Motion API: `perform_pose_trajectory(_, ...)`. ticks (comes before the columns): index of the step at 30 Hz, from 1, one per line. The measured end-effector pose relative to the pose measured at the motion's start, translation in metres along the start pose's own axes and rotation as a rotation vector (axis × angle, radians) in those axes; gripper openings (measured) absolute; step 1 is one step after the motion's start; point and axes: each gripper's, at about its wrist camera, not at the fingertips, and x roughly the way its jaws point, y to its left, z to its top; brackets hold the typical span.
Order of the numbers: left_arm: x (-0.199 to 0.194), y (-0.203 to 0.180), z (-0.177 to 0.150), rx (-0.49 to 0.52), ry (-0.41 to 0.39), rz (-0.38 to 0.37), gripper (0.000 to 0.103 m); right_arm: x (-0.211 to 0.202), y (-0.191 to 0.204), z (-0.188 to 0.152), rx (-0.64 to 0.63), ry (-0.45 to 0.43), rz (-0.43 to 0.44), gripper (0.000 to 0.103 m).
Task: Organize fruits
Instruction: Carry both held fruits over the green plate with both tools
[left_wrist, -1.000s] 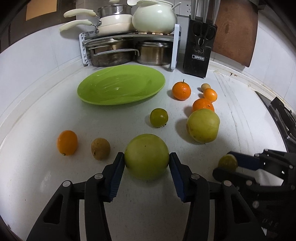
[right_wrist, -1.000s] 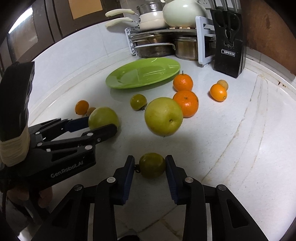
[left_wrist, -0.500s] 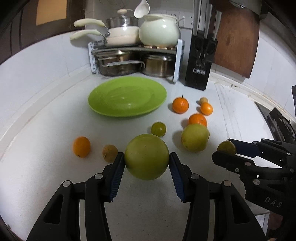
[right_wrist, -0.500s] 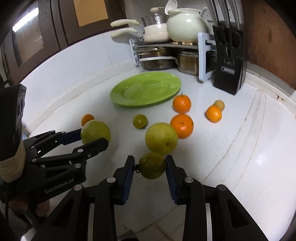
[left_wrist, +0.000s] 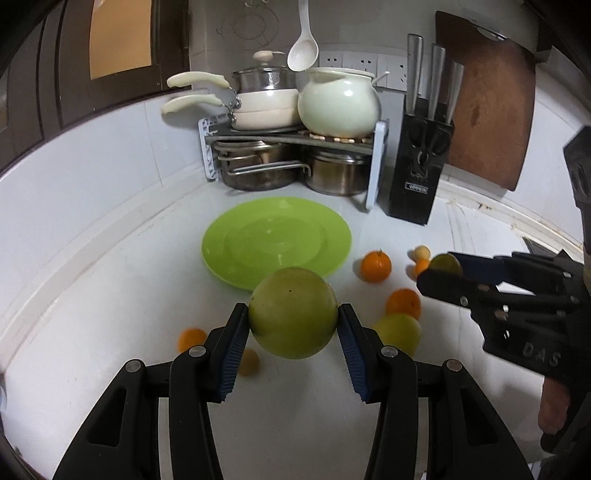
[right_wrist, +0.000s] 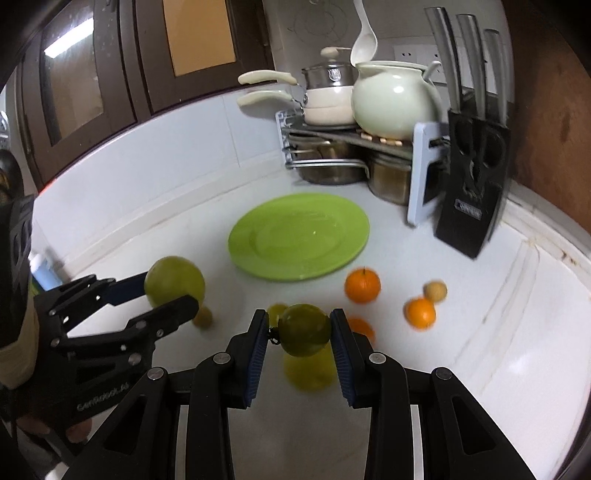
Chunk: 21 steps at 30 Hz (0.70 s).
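left gripper: pads pinch large green apple, held above counter | right gripper: pads pinch small dark-green citrus, also held above counter | green plate: bare, beyond both grippers | white counter: oranges and another green apple loose near plate

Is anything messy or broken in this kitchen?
Nothing looks broken or spilled. The only mess is fruit scattered loose on the white counter beside the bare green plate, like this orange.
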Motion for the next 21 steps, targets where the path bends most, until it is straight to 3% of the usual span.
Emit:
perform_pose_trajectory(10,0.038,0.020,0.041,-0.017,0.051,-0.003,0.048,0.047,-0.016,0.054,-0.074,0.043,0.039,0.035)
perform_pose_trajectory(21,0.123,0.058,0.079,-0.022,0.167,-0.022,0.048,0.142,-0.034,0.099,-0.100,0.236,0.094,0.035)
